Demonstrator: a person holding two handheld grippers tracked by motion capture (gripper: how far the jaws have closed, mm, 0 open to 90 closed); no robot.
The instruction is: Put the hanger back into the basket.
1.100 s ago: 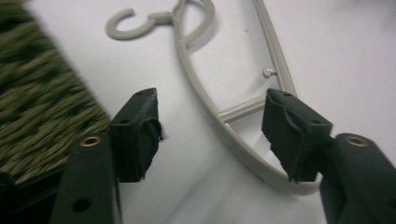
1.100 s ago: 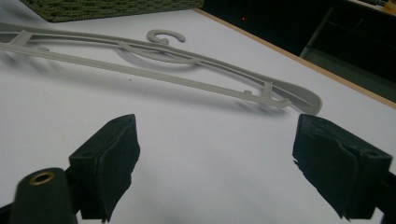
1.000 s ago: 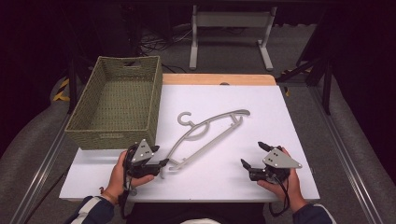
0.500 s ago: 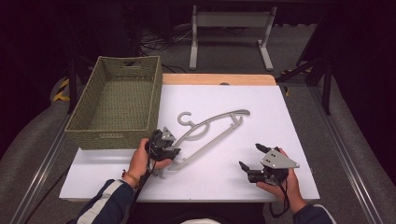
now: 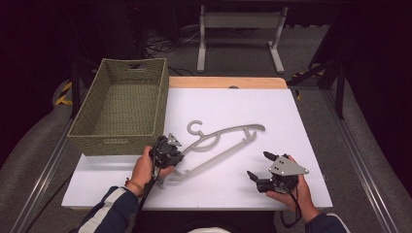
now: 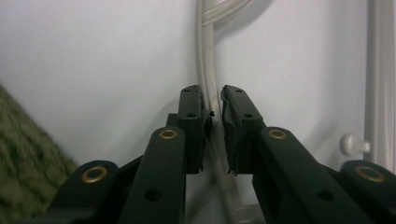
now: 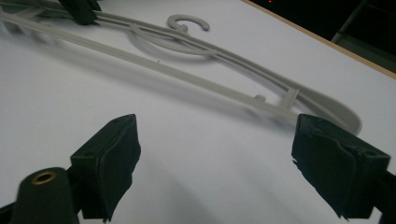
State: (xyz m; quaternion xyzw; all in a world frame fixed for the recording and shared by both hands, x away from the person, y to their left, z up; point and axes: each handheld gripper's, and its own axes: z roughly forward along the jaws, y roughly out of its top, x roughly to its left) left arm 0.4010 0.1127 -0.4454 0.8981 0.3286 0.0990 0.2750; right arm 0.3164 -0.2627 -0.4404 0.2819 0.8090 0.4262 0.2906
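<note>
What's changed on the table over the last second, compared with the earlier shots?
The left gripper moved in from the table's front edge to the hanger, and its jaws have just been closing on the hanger's thin upper bar near its left end. The right gripper stayed open at the front right. The hanger and the basket lie as before.

High view looks forward and down on the white table [image 5: 311, 126] from your side. Left gripper view sits very close over the hanger [image 6: 207, 70], facing along its bar. Right gripper view is low, near the table, looking across at the hanger. All three share that hanger.
</note>
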